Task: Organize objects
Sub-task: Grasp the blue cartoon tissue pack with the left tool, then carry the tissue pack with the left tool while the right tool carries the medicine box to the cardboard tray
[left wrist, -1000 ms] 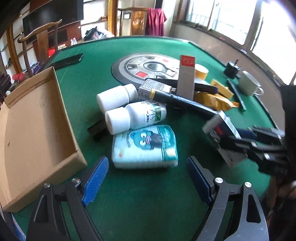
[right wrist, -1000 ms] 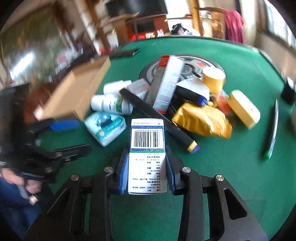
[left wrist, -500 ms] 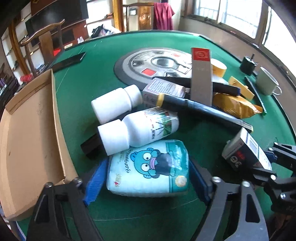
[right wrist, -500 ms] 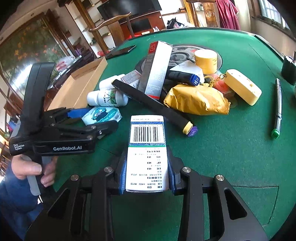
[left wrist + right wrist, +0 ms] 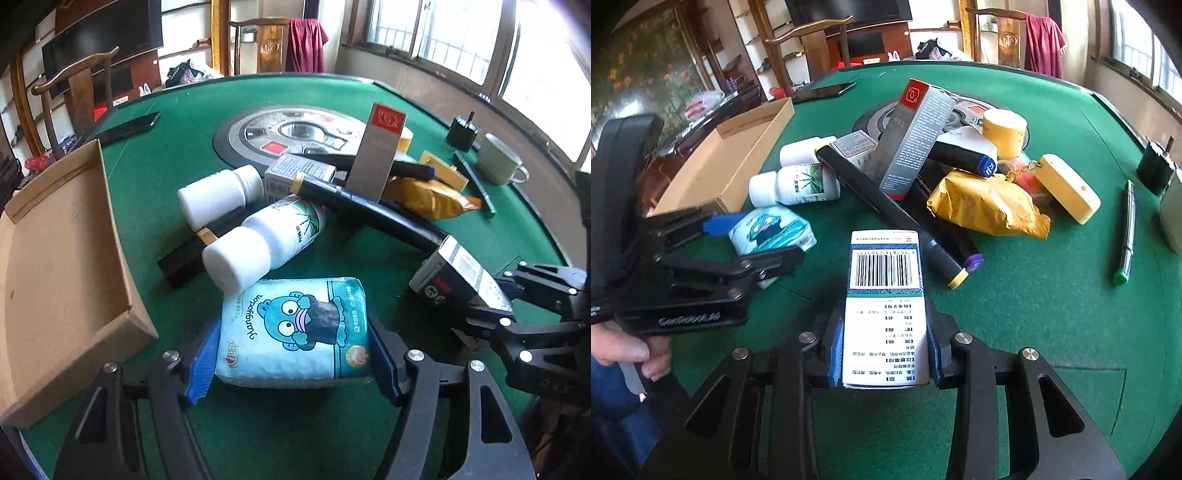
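My left gripper (image 5: 291,356) is closing right now, and the tissue pack (image 5: 295,332) sits square between its blue pads. The left pad looks to be touching the pack's edge; on the right side I can't quite tell whether it presses yet, so I'd call this a grip in the making, not a firm hold. The pack lies flat on the green table (image 5: 303,435), just in front of two white bottles (image 5: 255,240) at the near edge of the pile.

My right gripper (image 5: 884,363) is clamped on a small medicine box (image 5: 884,295), barcode facing up, held just above the felt beside the pile of markers, a tall grey carton (image 5: 912,140) and a crumpled yellow bag (image 5: 986,206).

Off to the left waits the open cardboard box (image 5: 62,266), nothing in it that I can see. So I judge we're at the pick-up step, early in the sorting. Next I need the left pads fully seated on that soft pack, then a lift clear of the near bottle and a swing over the cardboard rim. The pack will squash, so gently does it.
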Demonstrator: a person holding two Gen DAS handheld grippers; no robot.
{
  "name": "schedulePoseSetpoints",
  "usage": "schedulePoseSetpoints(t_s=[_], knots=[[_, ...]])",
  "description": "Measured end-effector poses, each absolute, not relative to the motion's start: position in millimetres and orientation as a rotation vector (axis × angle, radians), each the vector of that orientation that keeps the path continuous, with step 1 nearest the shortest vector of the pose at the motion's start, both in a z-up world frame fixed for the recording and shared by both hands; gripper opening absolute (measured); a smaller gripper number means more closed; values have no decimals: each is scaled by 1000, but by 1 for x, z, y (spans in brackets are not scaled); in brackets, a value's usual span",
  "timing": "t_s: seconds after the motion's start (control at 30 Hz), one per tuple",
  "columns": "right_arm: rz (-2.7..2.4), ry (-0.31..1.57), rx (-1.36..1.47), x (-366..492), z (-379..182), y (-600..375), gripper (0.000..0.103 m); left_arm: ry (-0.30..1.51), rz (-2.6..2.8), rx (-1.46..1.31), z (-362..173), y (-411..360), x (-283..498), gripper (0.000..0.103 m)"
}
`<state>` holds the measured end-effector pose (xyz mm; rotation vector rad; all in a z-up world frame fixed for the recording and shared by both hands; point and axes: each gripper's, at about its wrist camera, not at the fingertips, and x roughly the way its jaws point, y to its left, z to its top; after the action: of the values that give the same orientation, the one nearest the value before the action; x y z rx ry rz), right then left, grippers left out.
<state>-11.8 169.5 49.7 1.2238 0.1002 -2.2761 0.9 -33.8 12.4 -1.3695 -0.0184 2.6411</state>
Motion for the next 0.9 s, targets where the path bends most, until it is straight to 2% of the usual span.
schedulePoseSetpoints(t_s=[0.5, 0.9], knots=[[-2277, 69, 1163, 1, 68, 151, 34, -139, 2717, -1235, 48, -69, 21, 71], [-2212, 110, 1110, -5, 98, 94, 34, -271, 2856, -1171, 71, -144, 28, 71]])
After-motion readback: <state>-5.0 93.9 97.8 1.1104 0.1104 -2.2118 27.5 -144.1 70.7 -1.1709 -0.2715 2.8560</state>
